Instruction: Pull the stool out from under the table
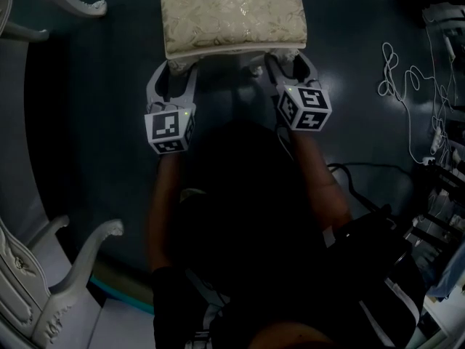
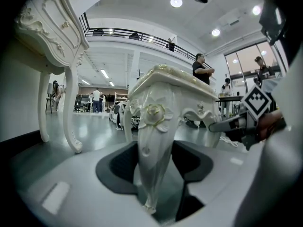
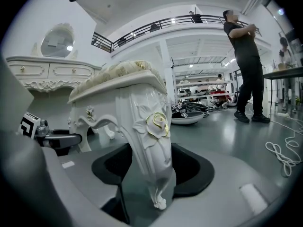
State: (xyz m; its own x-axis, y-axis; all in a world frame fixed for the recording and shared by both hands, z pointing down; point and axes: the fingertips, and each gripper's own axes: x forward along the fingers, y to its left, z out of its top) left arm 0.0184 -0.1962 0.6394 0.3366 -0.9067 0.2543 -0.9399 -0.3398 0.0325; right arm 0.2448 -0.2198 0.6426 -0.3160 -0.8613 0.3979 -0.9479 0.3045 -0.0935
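Head view: dim and underexposed; the floor is near black and the person's torso is a featureless dark mass.
Brightest surface: stool cushion, pale, detail kept.
Gripper views: bright and evenly lit.
Sources: round ceiling lights; daylight through tall windows.
Glare: soft sheen on the polished floor; highlights on the glossy white stool leg.
Distortion: strong fisheye, black vignette at the corners.
Focus: near foreground soft; distance slightly hazy.

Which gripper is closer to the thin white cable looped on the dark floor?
Right. The right gripper, clamped on one leg of the cream cushioned stool, is on the same side as the thin white cable. The left gripper holds the other leg, farther away.
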